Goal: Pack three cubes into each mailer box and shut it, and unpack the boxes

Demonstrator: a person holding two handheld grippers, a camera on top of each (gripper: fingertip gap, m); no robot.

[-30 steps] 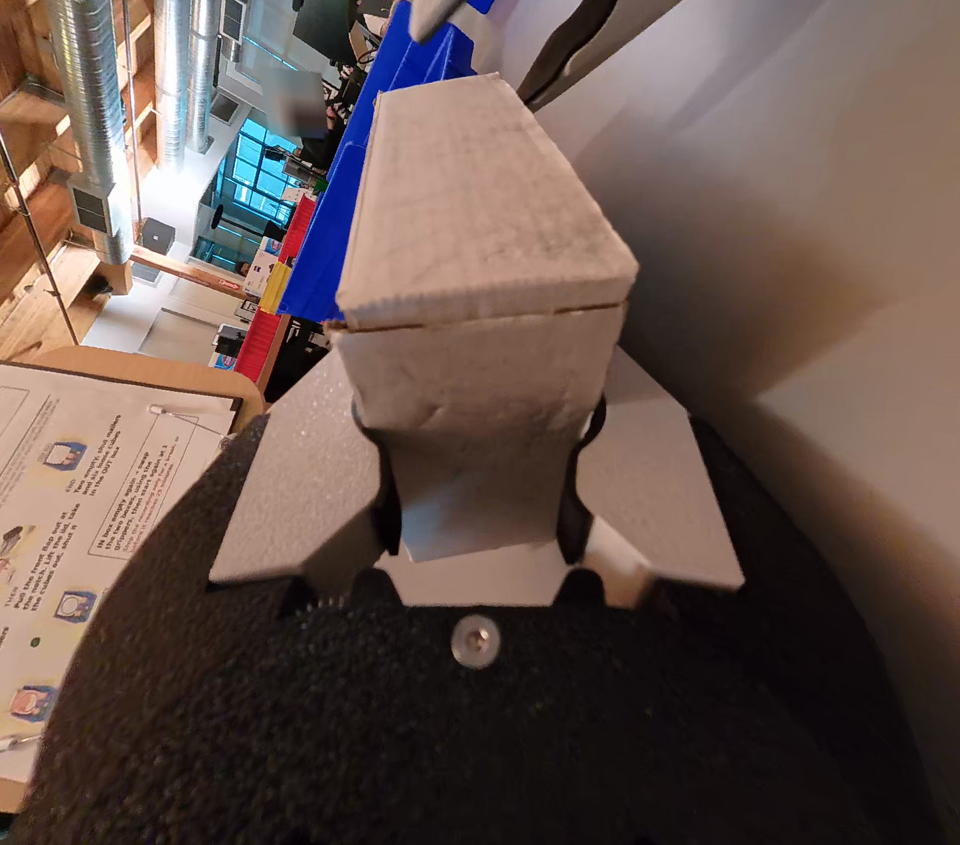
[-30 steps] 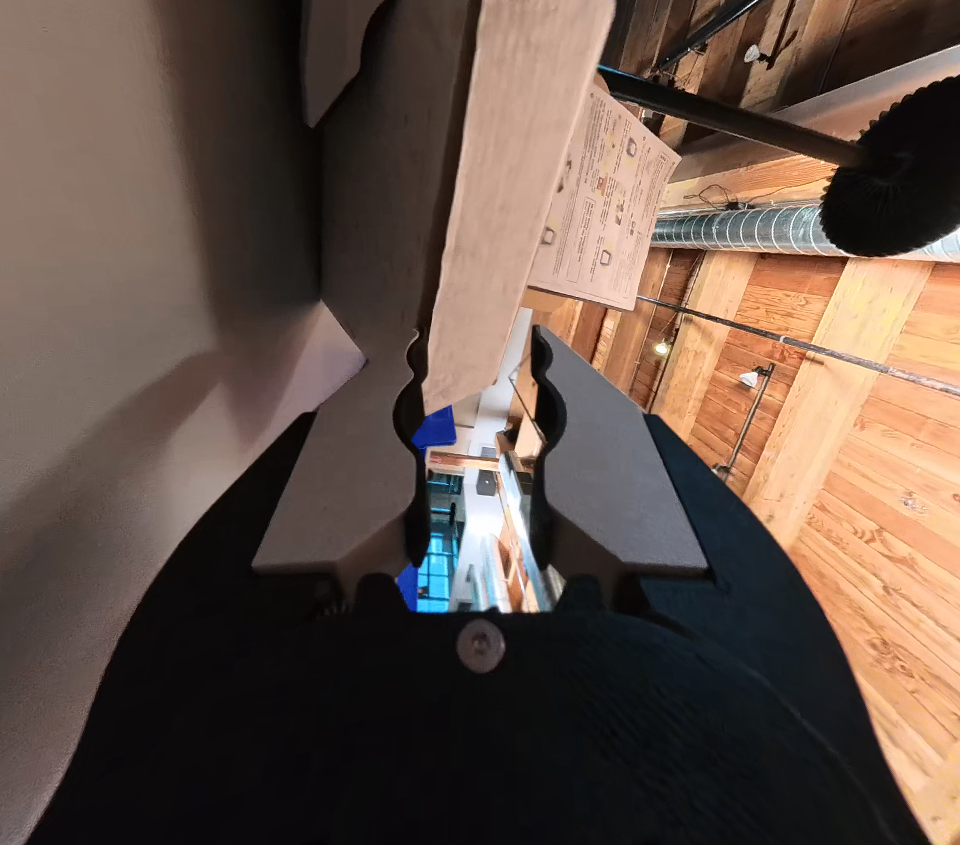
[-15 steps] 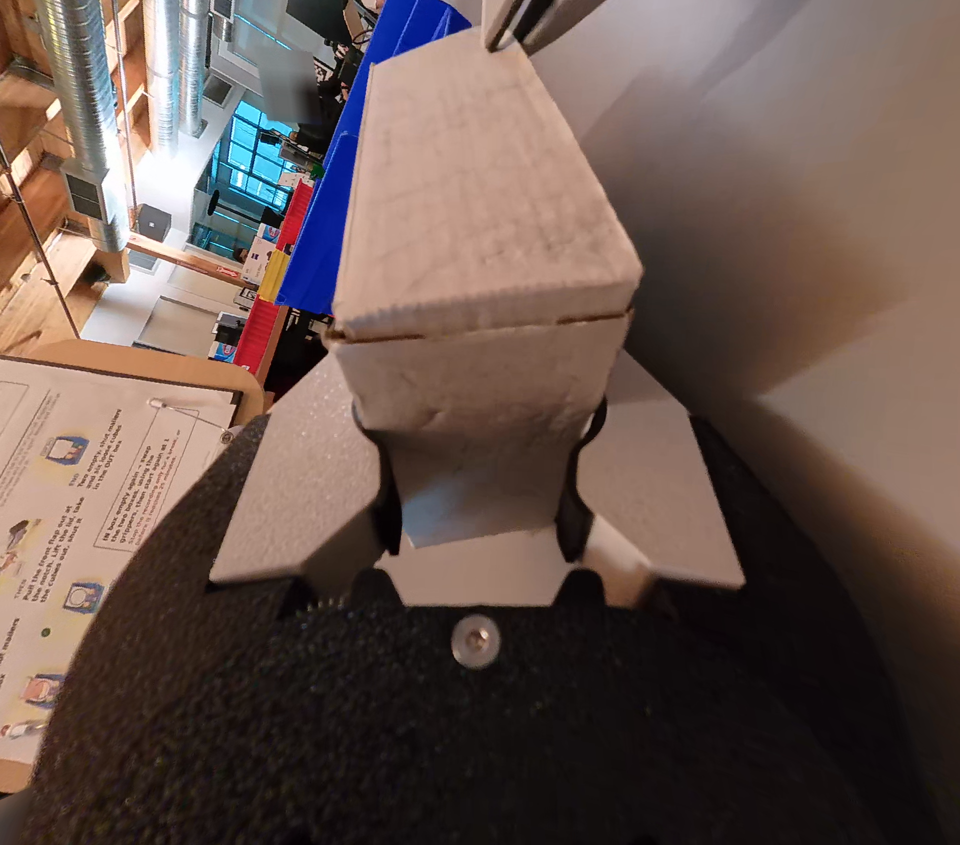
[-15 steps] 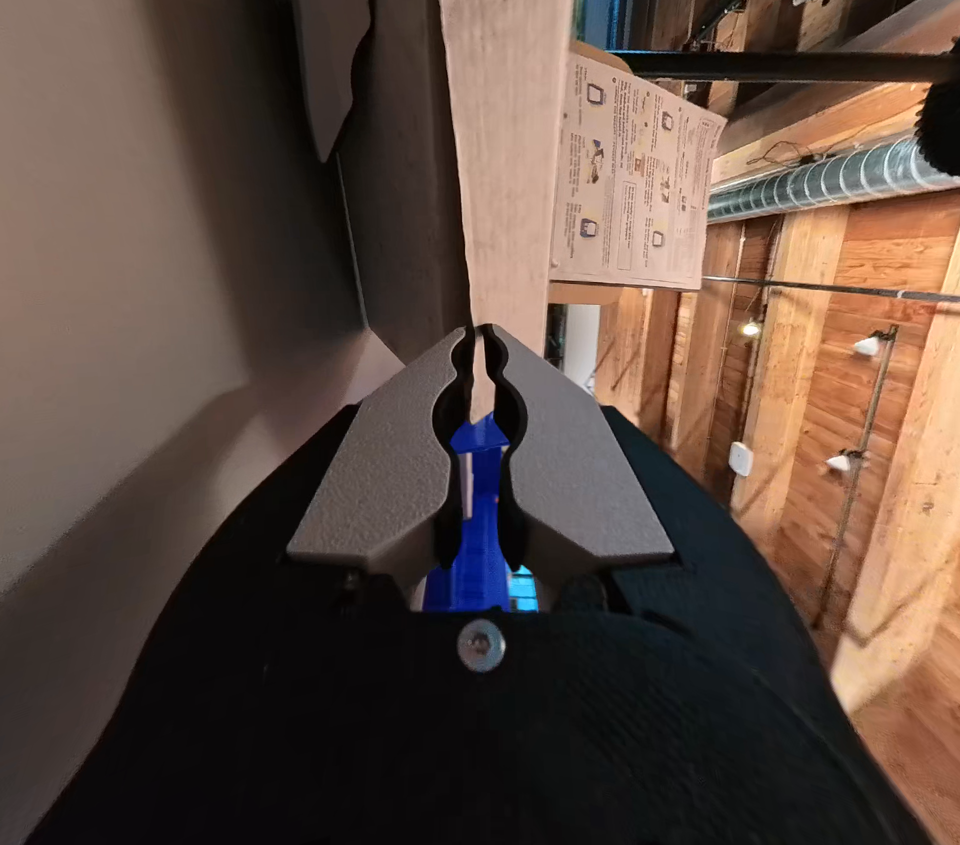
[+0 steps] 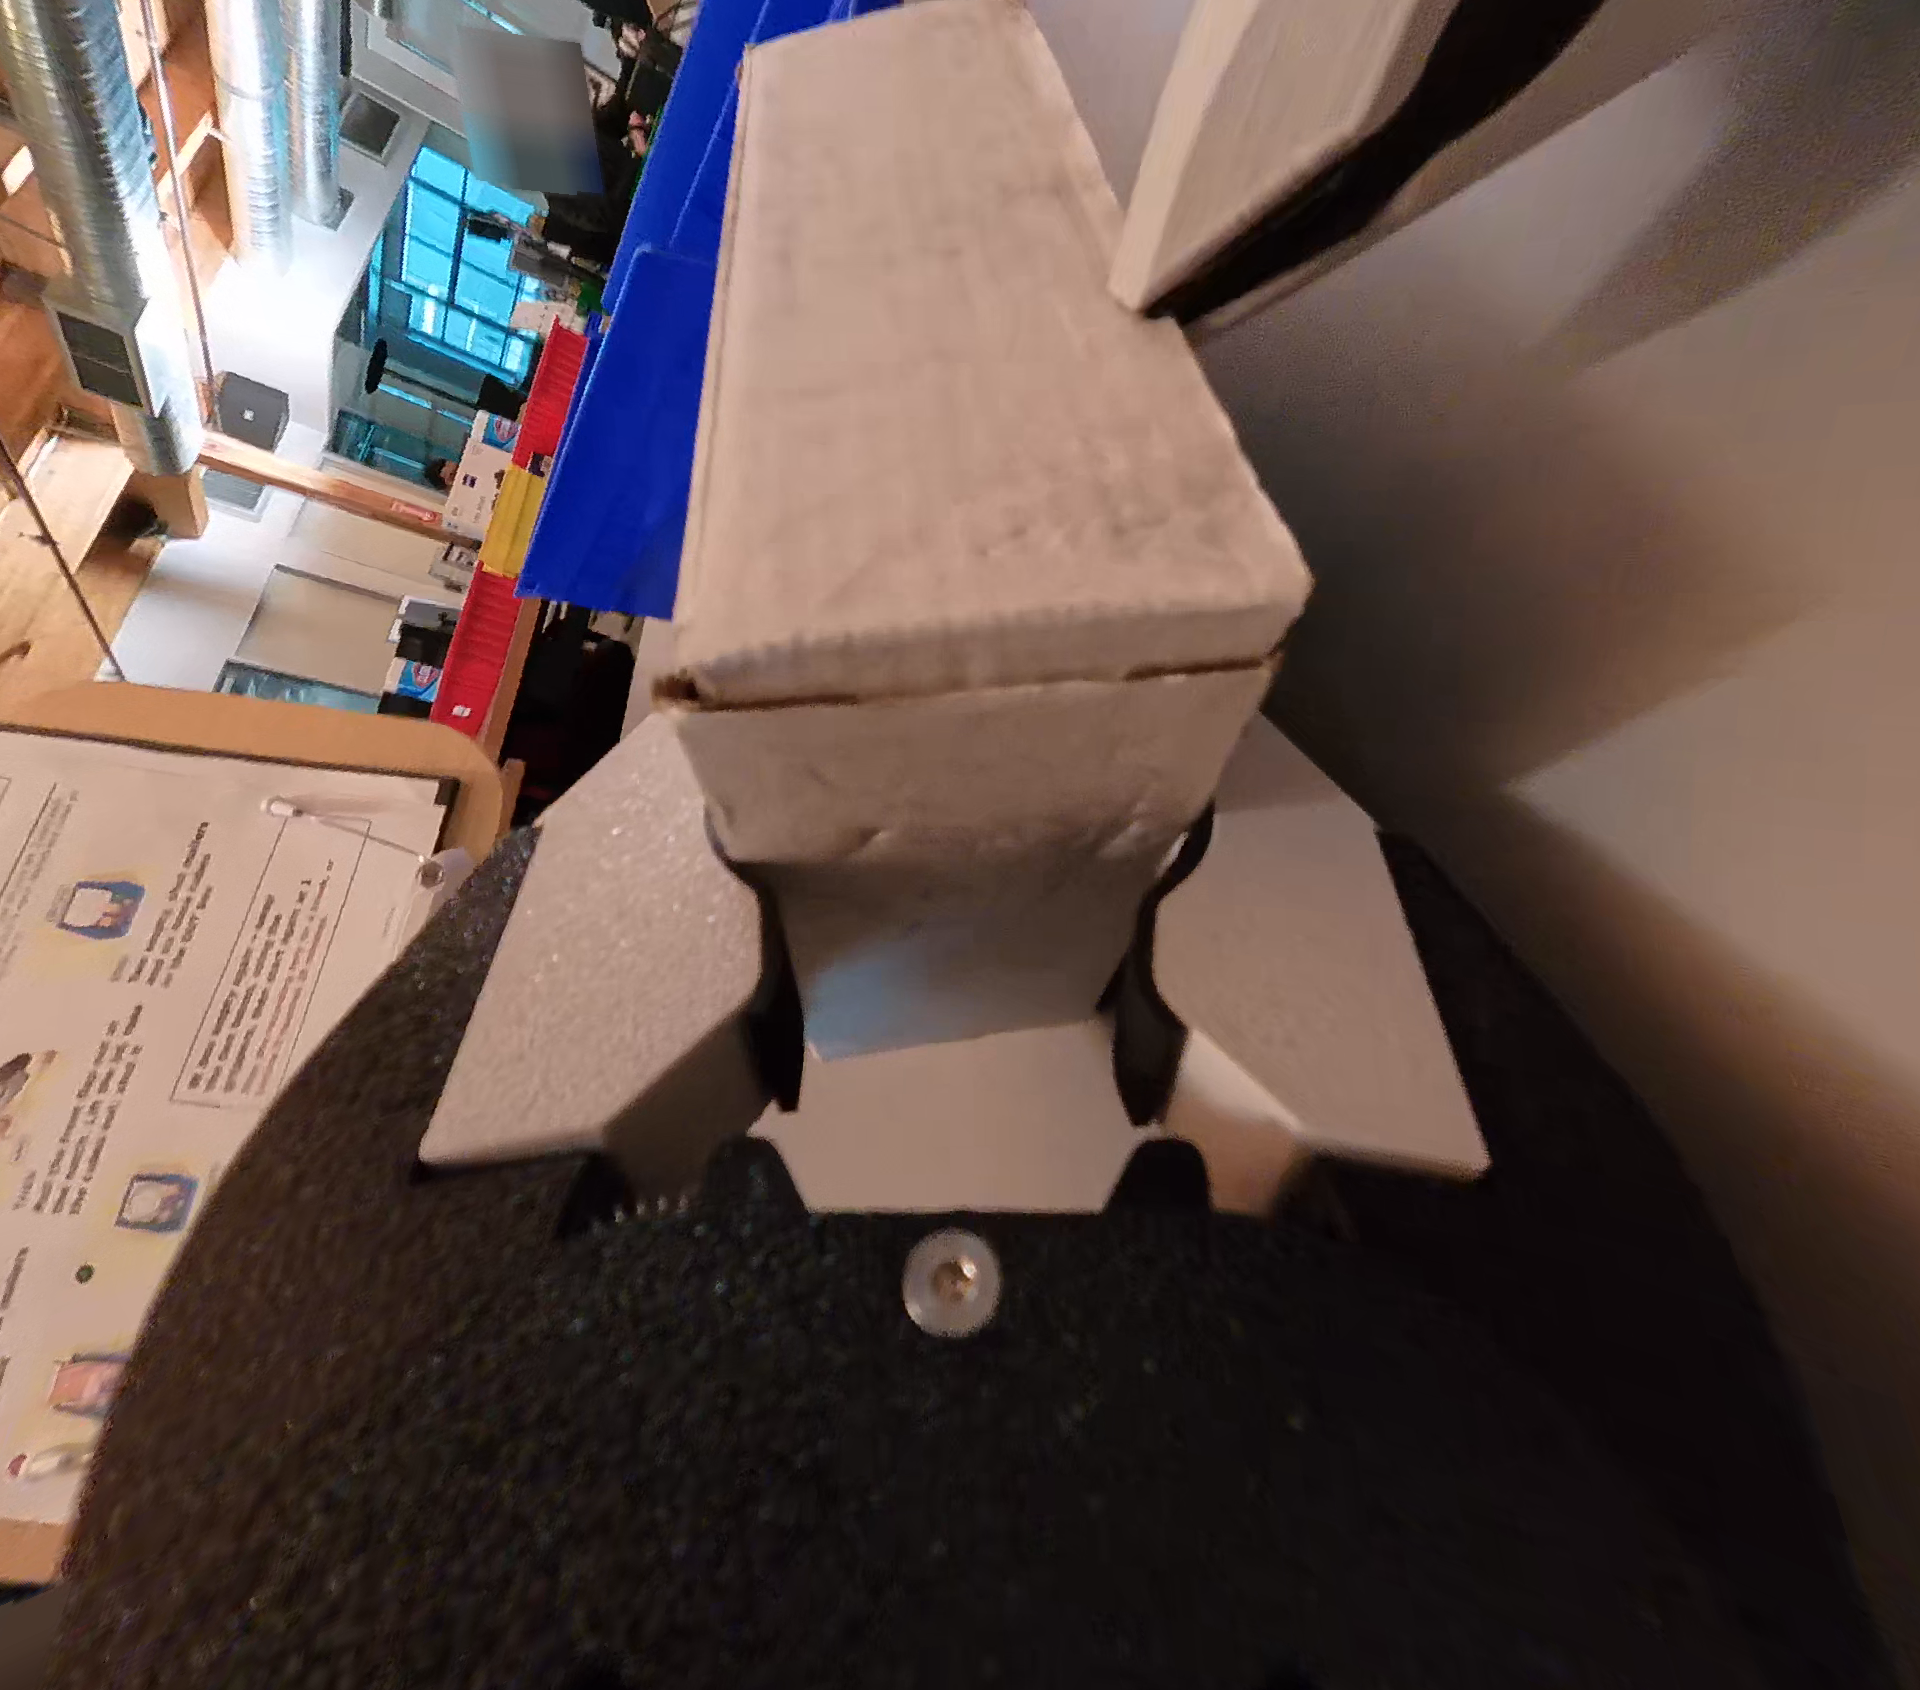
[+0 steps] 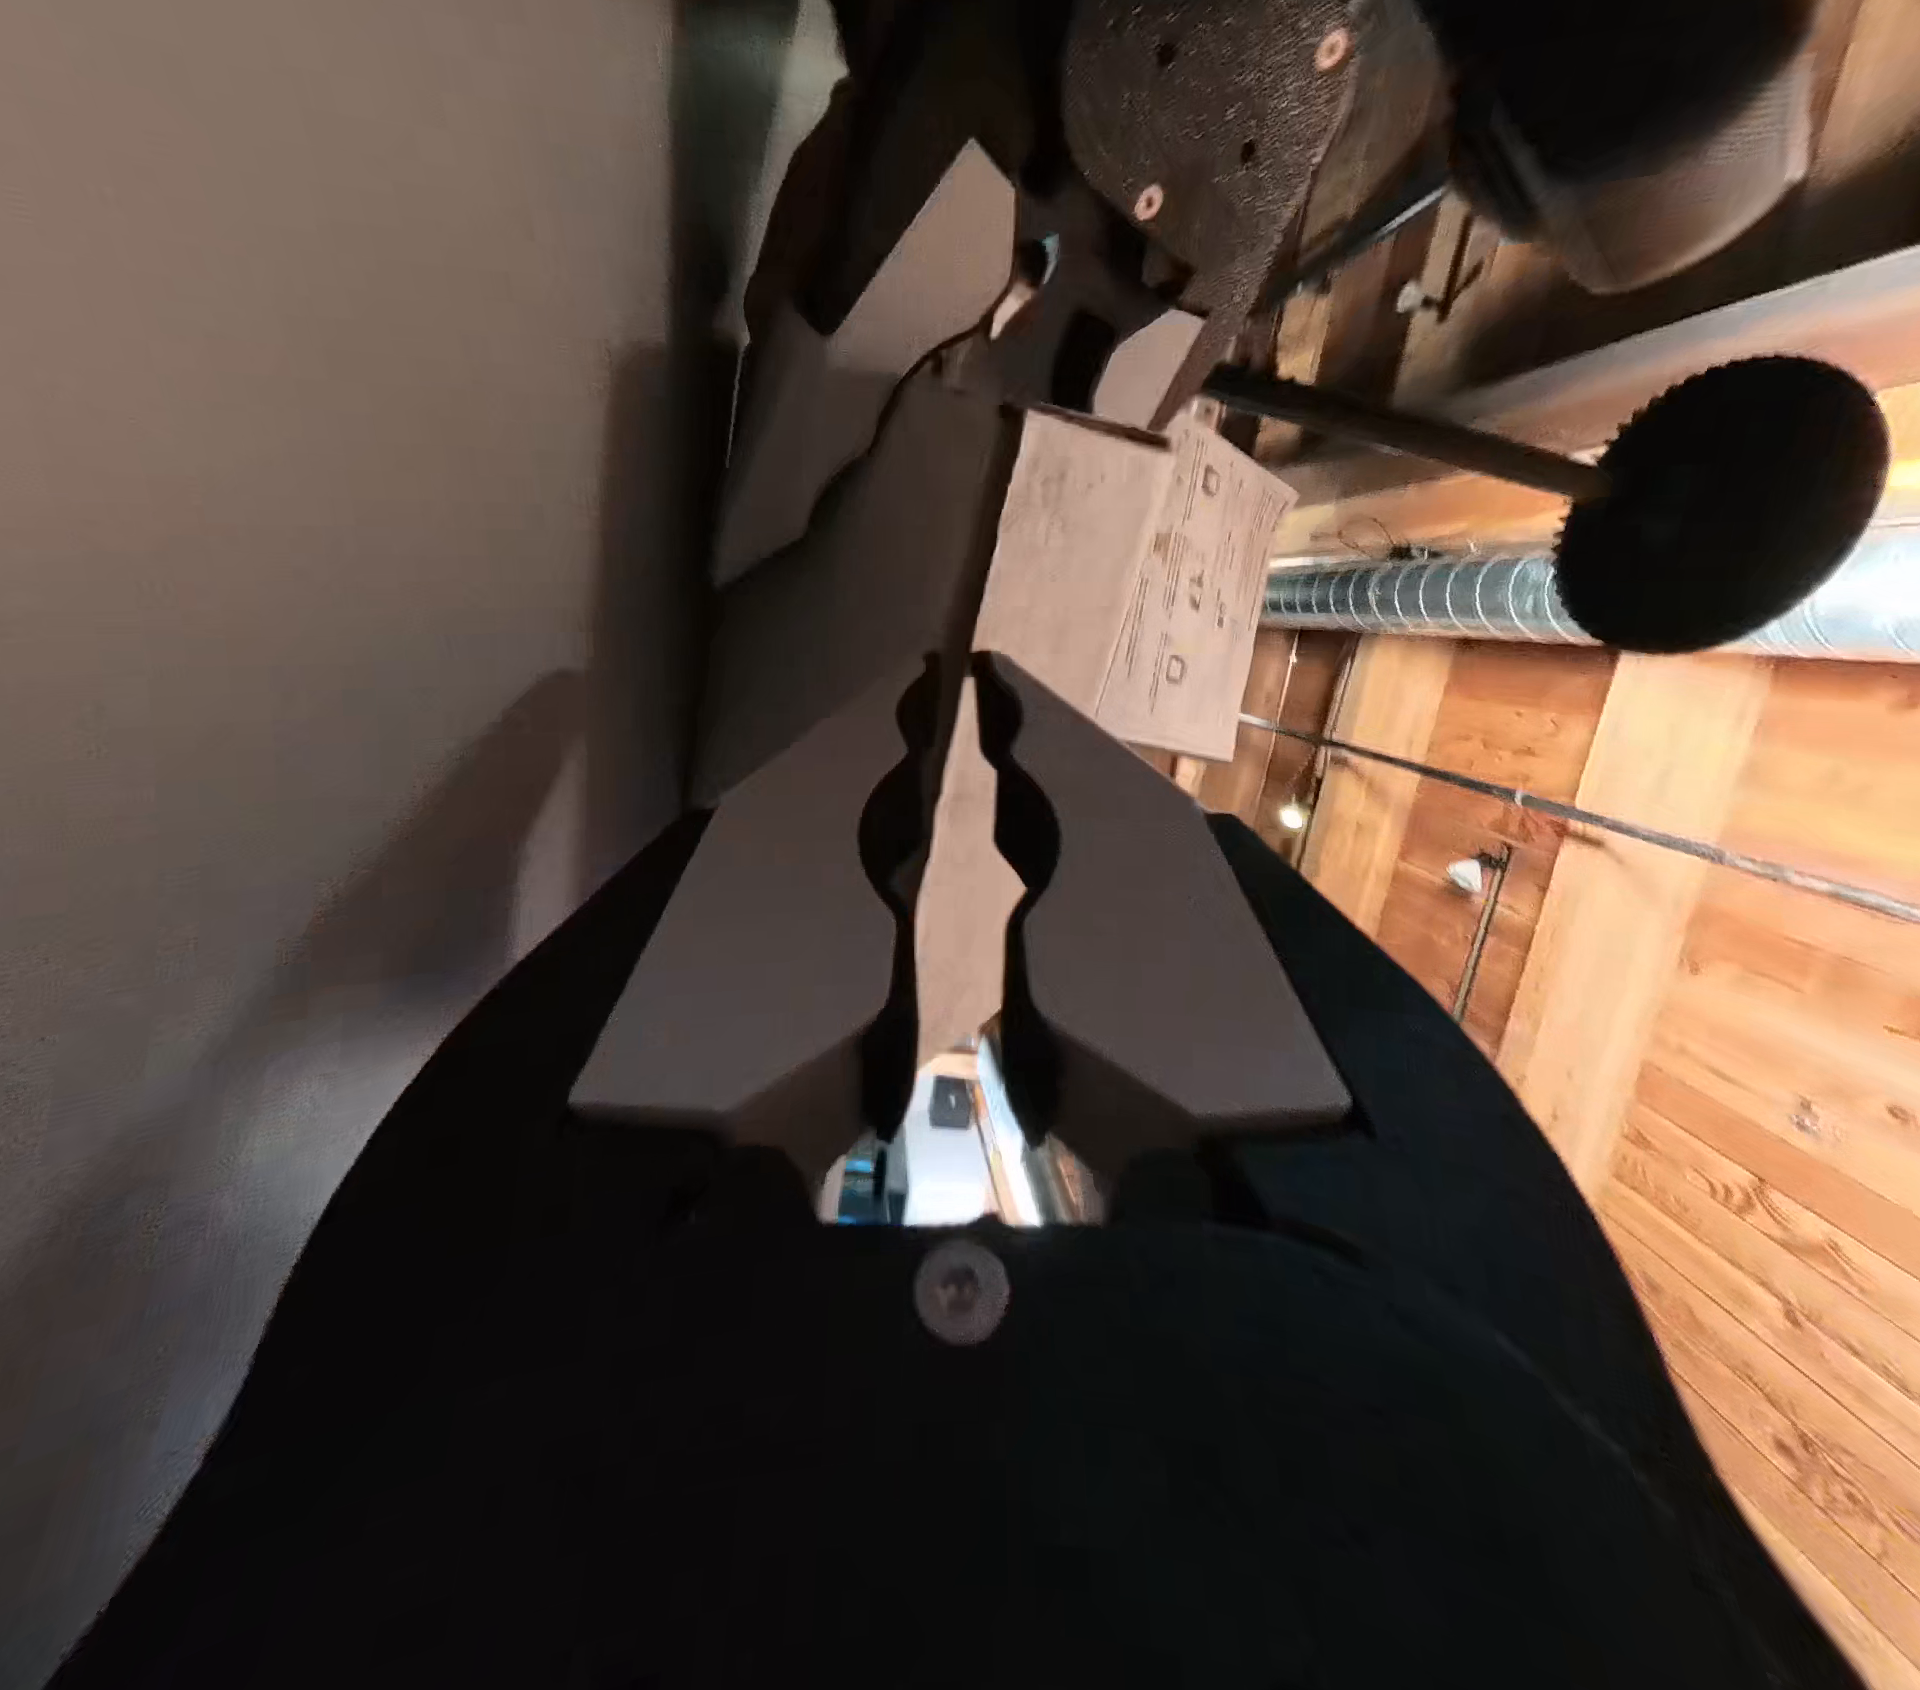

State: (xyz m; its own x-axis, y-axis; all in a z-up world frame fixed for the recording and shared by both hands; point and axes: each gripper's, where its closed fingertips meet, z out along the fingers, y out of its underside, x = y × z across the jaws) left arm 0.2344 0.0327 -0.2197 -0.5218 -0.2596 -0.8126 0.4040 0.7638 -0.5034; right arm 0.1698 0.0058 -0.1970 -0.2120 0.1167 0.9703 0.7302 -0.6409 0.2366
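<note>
Left gripper (image 5: 961, 944) clamps closed box (image 5: 966, 435) at its near end, held off the table (image 5: 1662, 601). Right gripper (image 6: 951, 674) nearly closed, pinching a flap edge, apparently. Likely opening step; next, lift flap.

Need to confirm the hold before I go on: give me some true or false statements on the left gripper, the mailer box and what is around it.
1. The left gripper is shut on one end of the mailer box. True.
2. The box's lid stands open. False: it lies shut, with only a thin seam at the gripped end.
3. A cube rests on top of the box. False: no cube is in view.
4. A printed instruction sheet shows left of the left gripper in its wrist view. True.
</note>
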